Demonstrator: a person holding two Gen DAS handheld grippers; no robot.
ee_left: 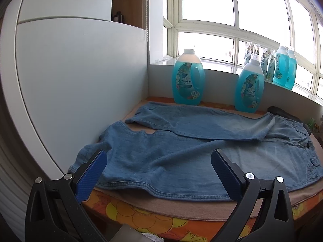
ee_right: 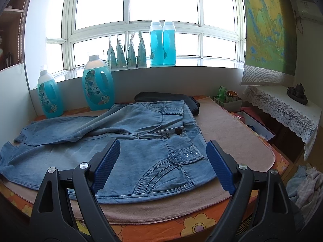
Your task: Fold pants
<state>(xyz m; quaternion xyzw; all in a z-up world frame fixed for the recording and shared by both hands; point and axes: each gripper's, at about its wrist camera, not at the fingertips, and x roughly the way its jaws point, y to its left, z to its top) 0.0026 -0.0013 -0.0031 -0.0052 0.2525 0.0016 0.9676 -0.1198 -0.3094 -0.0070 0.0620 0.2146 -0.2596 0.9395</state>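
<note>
Both grippers frame the near edge of the scene: the left gripper (ee_left: 159,157) has its blue-padded jaws spread wide with nothing between them, poised over the hem end of the near leg, and the right gripper (ee_right: 163,149) is equally spread and empty above the hip pocket. Light blue denim pants (ee_right: 129,141) lie flat on a beige towel (ee_right: 232,133) over an orange flowered cover (ee_right: 201,223), waistband toward the right, the 2 legs reaching left, the far leg slanting across the near one near the crotch. Behind the pants, 2 translucent jugs stand upright on the cover against the low wall: the left jug (ee_right: 48,98) and the nearer jug (ee_right: 99,84), each capped and filled with turquoise liquid up to about the shoulder. On the windowsill (ee_right: 201,63), 2 more bottles (ee_right: 162,44) stand touching side by side, also mostly full of the same blue liquid, just beside 4 upright pouches (ee_right: 127,52) whose contents cannot be seen. A dark folded garment (ee_right: 165,97) rests just beyond the waistband. To the right, an open cardboard box (ee_right: 232,102) holds a green carton (ee_right: 221,93) and a round tin (ee_right: 232,96).
</note>
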